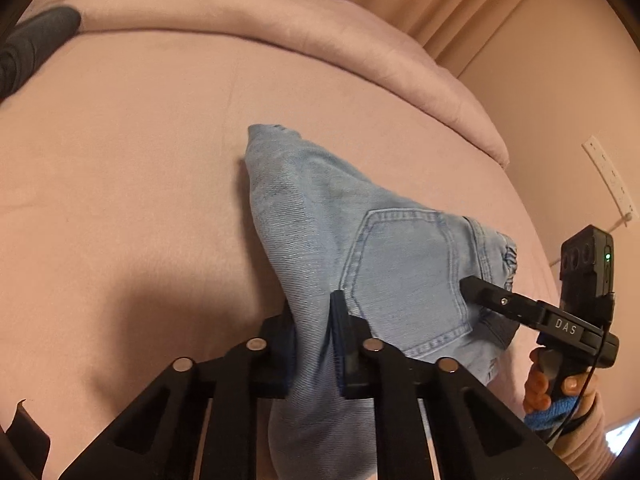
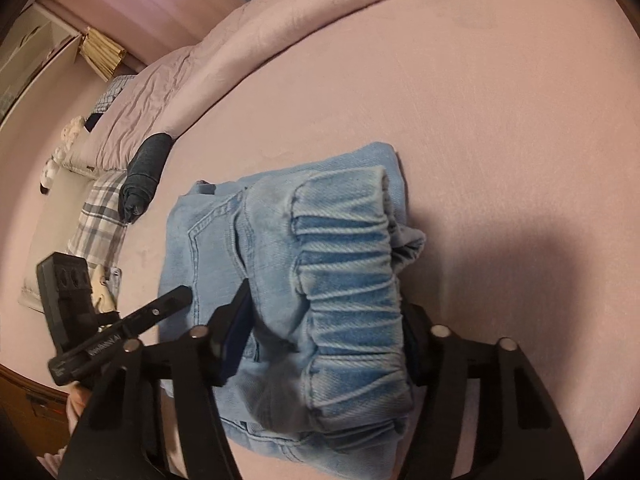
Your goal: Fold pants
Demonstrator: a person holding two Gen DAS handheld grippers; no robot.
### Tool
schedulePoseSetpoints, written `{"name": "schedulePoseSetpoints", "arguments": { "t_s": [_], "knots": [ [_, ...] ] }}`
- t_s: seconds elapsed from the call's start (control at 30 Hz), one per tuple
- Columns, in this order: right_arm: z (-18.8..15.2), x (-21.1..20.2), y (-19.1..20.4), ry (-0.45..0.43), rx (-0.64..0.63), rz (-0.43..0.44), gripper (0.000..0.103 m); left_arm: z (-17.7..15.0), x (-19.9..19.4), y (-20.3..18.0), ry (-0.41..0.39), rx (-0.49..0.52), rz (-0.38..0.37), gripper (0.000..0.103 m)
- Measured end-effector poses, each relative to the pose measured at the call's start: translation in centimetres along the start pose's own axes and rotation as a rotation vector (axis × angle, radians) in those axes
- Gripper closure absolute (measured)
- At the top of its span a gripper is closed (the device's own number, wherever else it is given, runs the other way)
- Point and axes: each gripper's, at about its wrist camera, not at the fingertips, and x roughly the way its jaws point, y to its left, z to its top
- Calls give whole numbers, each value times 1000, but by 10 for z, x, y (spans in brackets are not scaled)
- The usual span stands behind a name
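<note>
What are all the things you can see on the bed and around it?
Pants: one pair, light blue denim, folded into a bundle in the middle of the bed.
Bed sheet: one, pink, under the pants.
Comforter: one, pink, bunched along the far side of the bed.
Dark folded clothing: one piece, dark grey, at the edge of the sheet.
Plaid cloth: one, grey and white, beside the dark clothing.
Curtain: one, peach, behind the bed.
Power strip: one, white, on the wall.
Left claw: black, shut on a fold of the pants.
Right claw: black, around the stretchy waistband.
Hand: one, holding the right claw's handle.
</note>
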Motion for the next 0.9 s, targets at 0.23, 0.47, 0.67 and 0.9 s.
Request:
{"name": "schedulePoseSetpoints", "arguments": {
  "t_s": [0.23, 0.47, 0.67, 0.9],
  "knots": [
    [1, -19, 20, -69, -66, -55, 57, -3, -24, -18, -58, 53, 21, 93],
    [9, -40, 47, -139, -125, -27, 58, 7, -57, -24, -133, 96, 48, 93],
    [25, -41, 67, -173, -169, -5, 58, 26, -71, -16, -170, 101, 76, 93],
    [49, -26, 86, -186, -205, 9, 58, 54, -69, -3, -191, 106, 115, 93]
  ]
}}
